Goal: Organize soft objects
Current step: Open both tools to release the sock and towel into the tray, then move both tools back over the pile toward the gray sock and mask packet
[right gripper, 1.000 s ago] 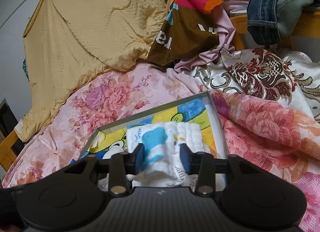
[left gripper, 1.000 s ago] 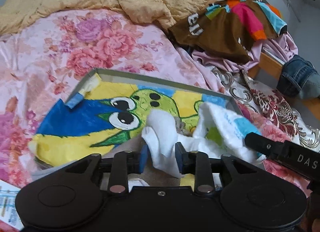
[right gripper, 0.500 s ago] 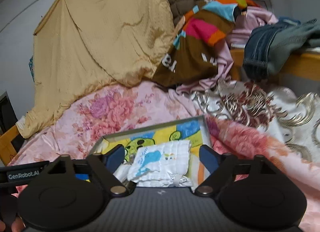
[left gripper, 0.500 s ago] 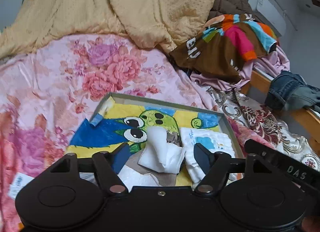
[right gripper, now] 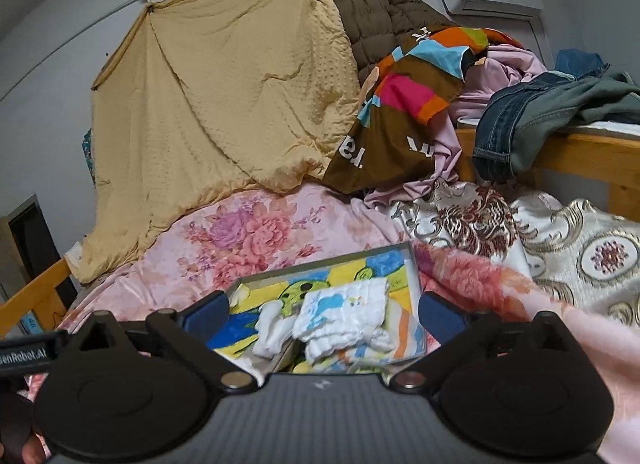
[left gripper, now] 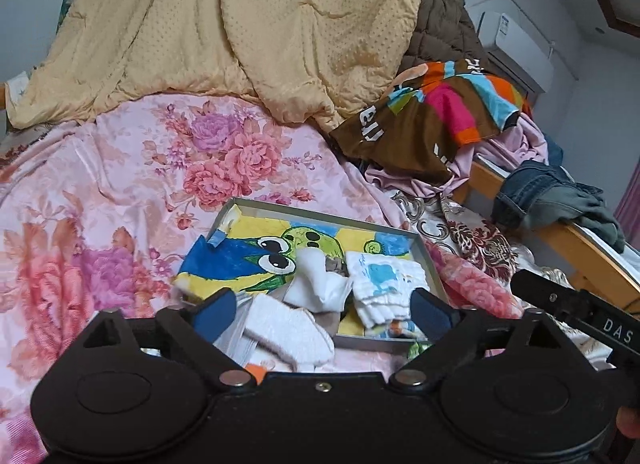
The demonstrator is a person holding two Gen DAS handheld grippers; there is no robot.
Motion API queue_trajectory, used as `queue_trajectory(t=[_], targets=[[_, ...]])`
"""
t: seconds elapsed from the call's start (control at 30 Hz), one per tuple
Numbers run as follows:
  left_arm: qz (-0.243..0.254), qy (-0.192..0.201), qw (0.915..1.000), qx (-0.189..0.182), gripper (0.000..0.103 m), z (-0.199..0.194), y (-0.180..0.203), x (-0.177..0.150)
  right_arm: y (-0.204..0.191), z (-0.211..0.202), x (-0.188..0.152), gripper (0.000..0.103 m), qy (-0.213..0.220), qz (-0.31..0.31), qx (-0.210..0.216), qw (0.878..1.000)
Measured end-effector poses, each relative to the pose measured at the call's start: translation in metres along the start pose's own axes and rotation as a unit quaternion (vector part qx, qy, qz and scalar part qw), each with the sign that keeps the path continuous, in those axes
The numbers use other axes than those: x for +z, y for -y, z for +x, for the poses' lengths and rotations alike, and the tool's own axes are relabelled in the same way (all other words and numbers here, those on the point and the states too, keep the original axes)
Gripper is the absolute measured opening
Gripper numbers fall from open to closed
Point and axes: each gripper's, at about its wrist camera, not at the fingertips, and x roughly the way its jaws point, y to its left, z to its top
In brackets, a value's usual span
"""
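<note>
Left gripper (left gripper: 322, 310): jaws opening, spread wide, nothing between the pads; a white sock (left gripper: 290, 330) lies just ahead of and below the gap, draped over the near wall of the shallow grey box (left gripper: 320, 220), with a second white sock (left gripper: 320, 284) just beyond it, inside. Right gripper (right gripper: 324, 314): jaws likewise opening, empty; the folded white cloth with blue print (right gripper: 346, 314) rests directly ahead between the finger lines, untouched, in the right half of the box, beside the cartoon-frog print (right gripper: 298, 292) that lines the floor.

Step in hand, by judgement: release after placement, both tools free of the box. The next move calls for choosing another soft item and approaching it with jaws wide; the overhanging sock may first need tucking inside.

Edges and room: the box walls are low, the far and right walls standing clear of the contents. To the left of the left gripper the pink floral bedspread (left gripper: 120, 184) offers open, soft ground. Ahead lies the yellow blanket (right gripper: 240, 96); ahead and right, the striped brown garment (right gripper: 400, 120), jeans (right gripper: 516, 132) and a wooden rail (right gripper: 560, 152) crowd the way.
</note>
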Motion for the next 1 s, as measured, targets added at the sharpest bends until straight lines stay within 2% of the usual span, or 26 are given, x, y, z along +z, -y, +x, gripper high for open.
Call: queue_trajectory(t=[0.4,0.7,1.0], targets=[[0.012,0.017,0.9996,0.017,0.102,-0.057,-0.022,-0.021,-0.030,-0.042,-0.037,0.103,0.001,-0.033,-0.008,0.999],[0.038,0.005,0.9989,0.027,0.102,-0.087,-0.035,-0.055,-0.042,-0.070,-0.062,0.103,-0.004,-0.031,-0.008,0.999],[0.111,-0.014,0.9936,0.015,0.102,-0.108,-0.042,-0.086,-0.054,-0.086,-0.087,0.103,-0.040,-0.033,-0.006,0.999]])
